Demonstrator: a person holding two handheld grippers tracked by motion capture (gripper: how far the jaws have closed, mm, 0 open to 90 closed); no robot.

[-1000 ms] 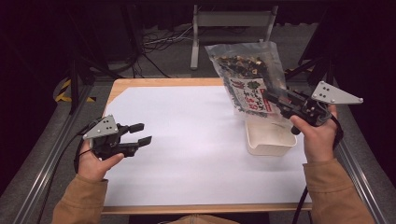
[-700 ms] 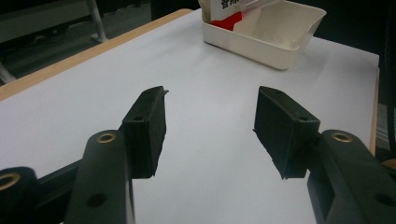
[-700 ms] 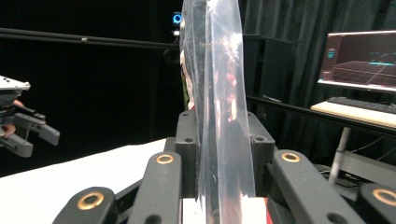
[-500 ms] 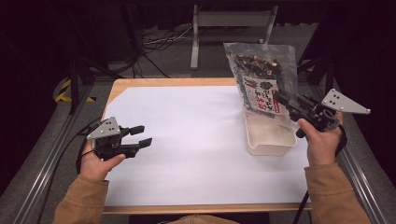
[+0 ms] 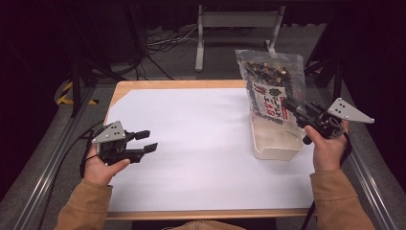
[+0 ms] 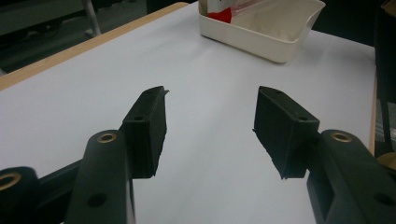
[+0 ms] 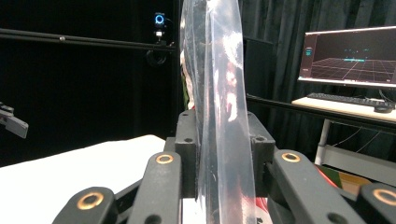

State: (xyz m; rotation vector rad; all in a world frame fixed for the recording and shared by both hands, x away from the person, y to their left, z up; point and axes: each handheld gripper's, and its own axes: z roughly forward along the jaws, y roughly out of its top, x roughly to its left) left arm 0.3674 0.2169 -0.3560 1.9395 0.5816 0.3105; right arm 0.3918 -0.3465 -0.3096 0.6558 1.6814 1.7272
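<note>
High view: the right gripper (image 5: pixel 293 107) holds a clear snack bag (image 5: pixel 270 84) upright over a shallow white tray (image 5: pixel 277 143) at the worktop's (image 5: pixel 201 143) right edge, its fingers clamped on the film — the right gripper view shows the plastic pinched flat between them. At the left, the left gripper (image 5: pixel 146 141) hovers just above the white sheet, fingers apart and empty, well apart from the bag. By the look of it, the bag is lifted but nothing is poured yet — the tray appears empty, so opening and emptying remain.
</note>
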